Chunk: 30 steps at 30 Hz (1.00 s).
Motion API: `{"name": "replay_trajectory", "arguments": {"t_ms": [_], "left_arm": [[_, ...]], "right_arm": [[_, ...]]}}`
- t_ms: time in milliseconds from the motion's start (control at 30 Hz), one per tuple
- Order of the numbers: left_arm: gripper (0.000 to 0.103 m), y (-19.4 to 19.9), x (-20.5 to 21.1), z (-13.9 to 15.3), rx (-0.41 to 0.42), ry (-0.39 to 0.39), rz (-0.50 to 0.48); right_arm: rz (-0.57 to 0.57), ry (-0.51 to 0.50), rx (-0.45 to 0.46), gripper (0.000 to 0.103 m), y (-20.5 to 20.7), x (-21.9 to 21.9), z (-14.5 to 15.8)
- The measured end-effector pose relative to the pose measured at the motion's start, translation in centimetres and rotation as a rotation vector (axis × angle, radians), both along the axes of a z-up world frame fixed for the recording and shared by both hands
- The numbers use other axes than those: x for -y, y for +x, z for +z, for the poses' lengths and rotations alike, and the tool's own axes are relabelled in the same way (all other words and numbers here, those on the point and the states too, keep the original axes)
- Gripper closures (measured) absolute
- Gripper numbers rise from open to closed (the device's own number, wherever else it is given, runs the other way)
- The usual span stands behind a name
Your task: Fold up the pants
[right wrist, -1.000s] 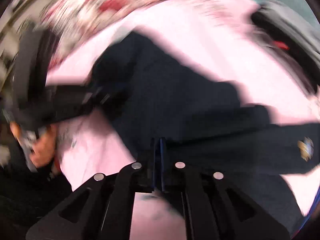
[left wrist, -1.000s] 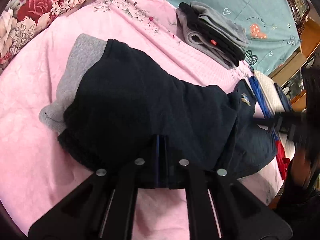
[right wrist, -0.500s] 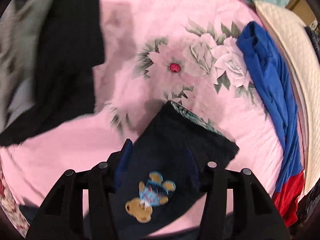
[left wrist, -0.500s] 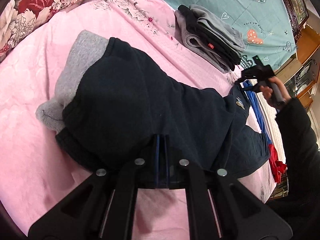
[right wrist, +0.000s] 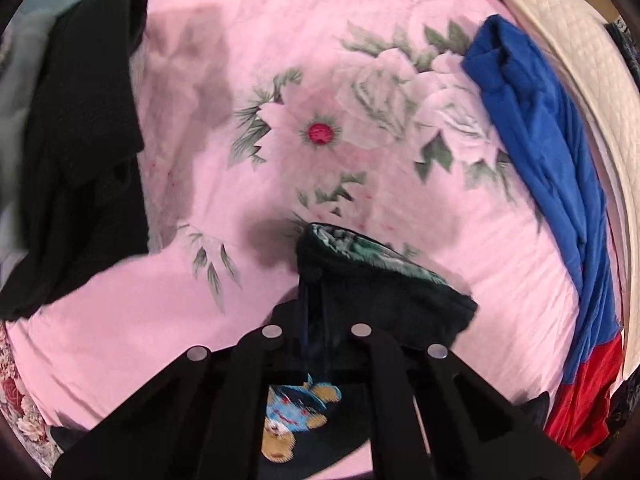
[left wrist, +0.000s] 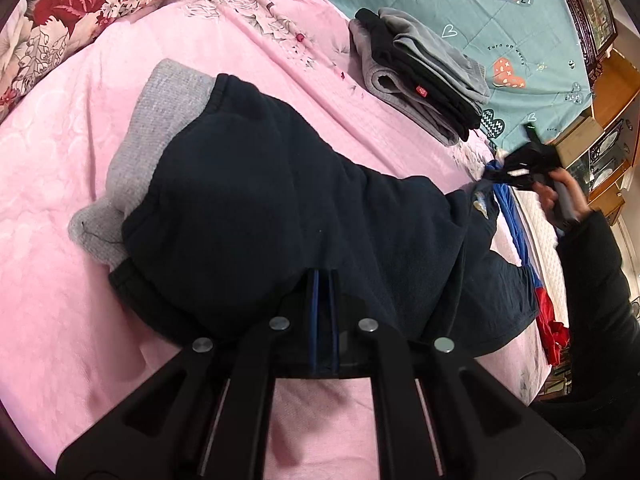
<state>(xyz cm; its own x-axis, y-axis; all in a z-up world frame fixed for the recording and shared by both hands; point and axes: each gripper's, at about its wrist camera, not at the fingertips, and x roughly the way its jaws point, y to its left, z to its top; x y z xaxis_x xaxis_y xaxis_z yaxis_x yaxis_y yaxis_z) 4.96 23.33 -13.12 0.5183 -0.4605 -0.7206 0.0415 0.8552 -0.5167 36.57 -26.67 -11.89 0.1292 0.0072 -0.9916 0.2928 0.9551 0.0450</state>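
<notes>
Navy pants (left wrist: 280,208) on pink blanket (left wrist: 60,280), hem pinched in right hand-held gripper (right wrist: 316,334) (bear patch below)

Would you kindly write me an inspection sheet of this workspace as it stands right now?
Surface: pink floral blanket over a bed.
Job's things: dark navy pants spread flat, bear patch near one end.
Clutter: grey garment under the pants; folded grey and black stack; blue and red garment.
Grippers: left gripper shut on the pants' near edge; right gripper has just closed its jaws on the patch end.
Cables: nothing seen.
Surroundings: teal quilt, floral pillow, wooden furniture.
</notes>
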Motion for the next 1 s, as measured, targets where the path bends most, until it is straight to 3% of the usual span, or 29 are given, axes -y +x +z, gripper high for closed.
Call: {"name": "replay_trajectory", "arguments": {"t_ms": [100,233,367,433,533,700,733,800,833,867,1000], "left_arm": [[0.097,-0.1,0.2,0.1,0.006,0.019,0.003],[0.097,-0.2,0.4,0.1,0.009,0.031,0.007],[0.097,-0.1,0.3,0.1,0.009,0.035,0.006],[0.097,-0.1,0.4,0.1,0.009,0.039,0.006],[0.097,-0.1,0.5,0.1,0.007,0.048,0.006],[0.097,-0.2,0.9,0.2,0.012,0.077,0.007],[0.097,-0.2,1.0,0.3,0.014,0.082,0.009],[0.097,-0.3,1.1,0.3,0.016,0.09,0.013],[0.097,-0.4,1.1,0.3,0.017,0.089,0.016],[0.097,-0.4,1.0,0.3,0.018,0.088,0.019],[0.097,-0.6,0.9,0.3,0.017,0.083,0.027]], "right_arm": [[0.015,0.005,0.082,0.098,-3.3,1.9,2.9],[0.011,0.051,0.219,0.098,-10.7,5.6,8.1],[-0.051,0.092,0.307,0.098,-19.1,9.4,10.2],[-0.098,0.116,0.311,0.098,-23.6,10.5,9.6],[-0.161,0.168,0.279,0.099,-28.3,12.1,6.1],[-0.233,0.256,0.215,0.099,-31.4,13.6,-0.6],[-0.225,0.271,0.233,0.098,-31.7,13.6,-0.9],[-0.207,0.275,0.248,0.087,-31.6,13.7,-0.5],[-0.206,0.273,0.256,0.074,-31.6,13.9,-0.1],[-0.206,0.274,0.265,0.068,-31.7,14.4,0.3],[-0.203,0.266,0.263,0.069,-30.7,15.7,0.4]]}}
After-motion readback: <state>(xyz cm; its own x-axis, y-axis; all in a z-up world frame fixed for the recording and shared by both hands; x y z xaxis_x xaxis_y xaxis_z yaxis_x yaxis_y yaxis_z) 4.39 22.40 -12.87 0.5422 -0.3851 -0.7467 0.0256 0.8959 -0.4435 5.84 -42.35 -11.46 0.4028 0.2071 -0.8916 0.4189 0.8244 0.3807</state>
